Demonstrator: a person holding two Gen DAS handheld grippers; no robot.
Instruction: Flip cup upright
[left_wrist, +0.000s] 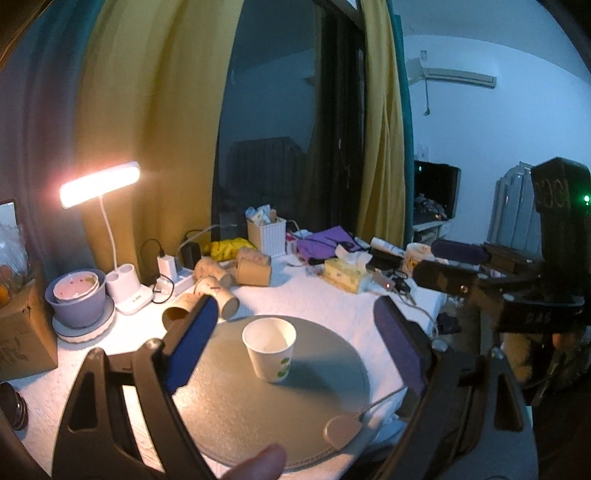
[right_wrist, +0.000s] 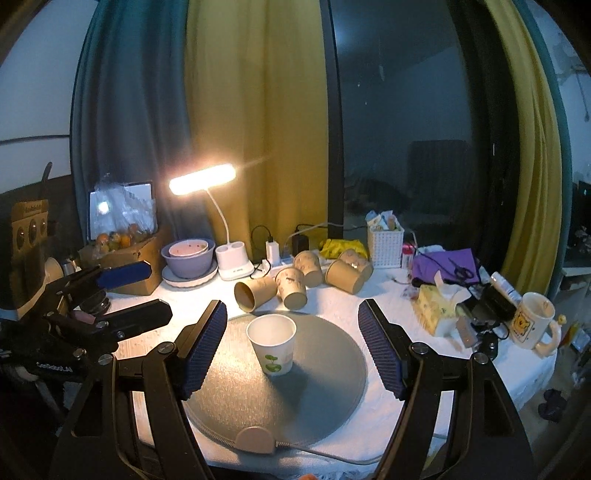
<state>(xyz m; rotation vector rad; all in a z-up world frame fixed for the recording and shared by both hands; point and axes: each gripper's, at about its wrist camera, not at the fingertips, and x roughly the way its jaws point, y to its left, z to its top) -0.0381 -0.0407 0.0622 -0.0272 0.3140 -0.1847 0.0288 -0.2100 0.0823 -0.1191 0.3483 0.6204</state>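
Note:
A white paper cup (left_wrist: 270, 349) with a green leaf print stands upright, mouth up, on a round grey mat (left_wrist: 314, 398). It also shows in the right wrist view (right_wrist: 272, 343) on the same mat (right_wrist: 325, 391). My left gripper (left_wrist: 295, 314) is open and empty, its blue pads either side of the cup and clear of it. My right gripper (right_wrist: 291, 314) is open and empty too, with the cup between and just beyond its fingers. The right gripper also shows at the right edge of the left wrist view (left_wrist: 454, 266), and the left gripper at the left edge of the right wrist view (right_wrist: 133, 295).
Several brown paper cups (right_wrist: 291, 282) lie on their sides behind the mat. A lit desk lamp (right_wrist: 202, 179), purple bowls (right_wrist: 188, 256), a white basket (right_wrist: 385, 243), a tissue box (right_wrist: 437, 308) and a mug (right_wrist: 532, 321) crowd the white-clothed table (right_wrist: 406, 306). A cable runs from the mat's controller (right_wrist: 256, 439).

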